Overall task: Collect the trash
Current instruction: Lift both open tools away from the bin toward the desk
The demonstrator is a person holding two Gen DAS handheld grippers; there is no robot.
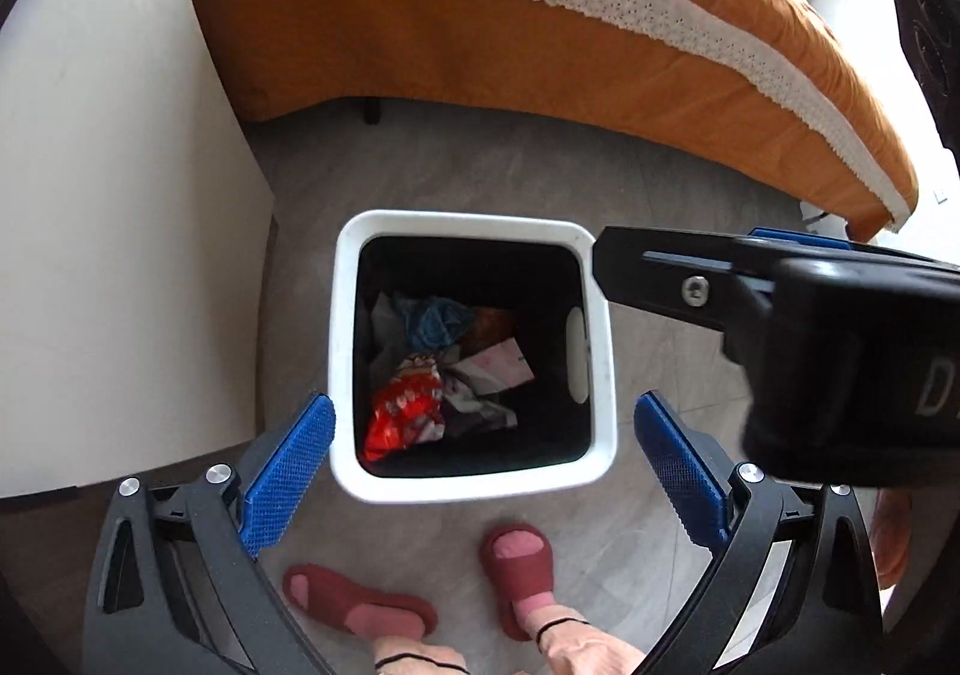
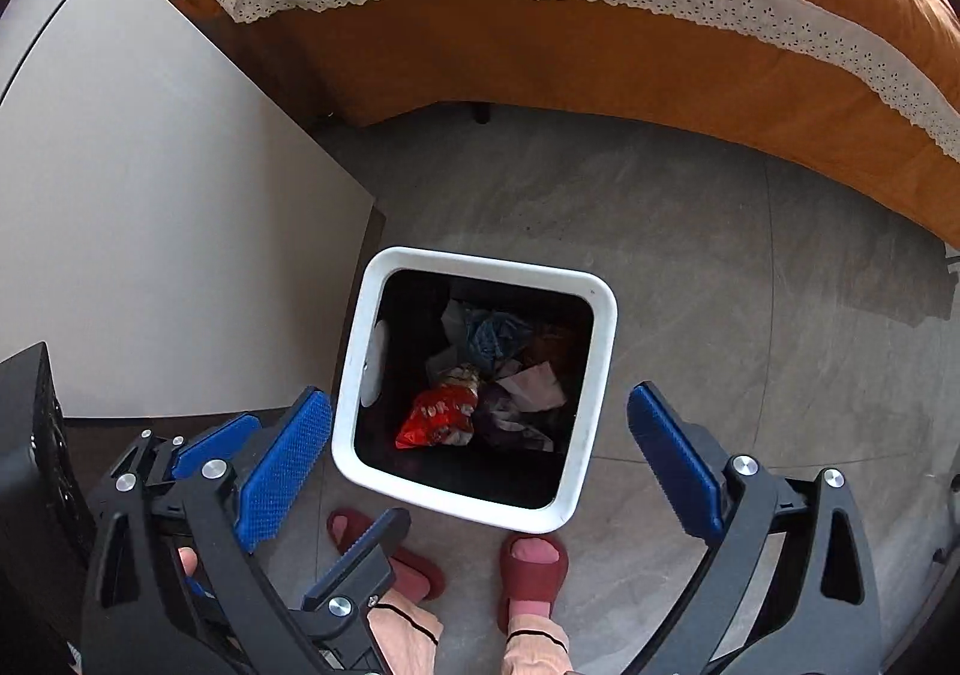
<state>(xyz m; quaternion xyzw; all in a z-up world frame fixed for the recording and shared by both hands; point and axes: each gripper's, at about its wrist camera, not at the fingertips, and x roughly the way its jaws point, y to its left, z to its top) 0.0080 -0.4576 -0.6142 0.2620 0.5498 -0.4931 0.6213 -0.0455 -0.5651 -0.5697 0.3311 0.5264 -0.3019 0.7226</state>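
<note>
A white square bin (image 1: 354,351) with a black liner stands on the grey floor, directly below both tools. Inside lie a red snack wrapper (image 1: 405,417), a crumpled blue piece (image 1: 435,318) and white and pink paper scraps (image 1: 498,363). My left gripper (image 1: 485,405) hangs over the bin mouth, its blue pads wide apart with nothing between them. My right gripper (image 2: 480,396) hovers over the same bin (image 2: 600,375), also open and empty, with the red wrapper (image 2: 441,417) seen beneath it. The right tool's black housing (image 1: 840,351) crosses the right side of the left wrist view.
An orange bedspread with a white lace trim (image 1: 540,45) runs along the far side. A white cabinet (image 1: 120,195) stands left of the bin. A person's feet in dark red slippers (image 1: 516,561) are just in front of it. Grey floor (image 2: 720,285) extends to the right.
</note>
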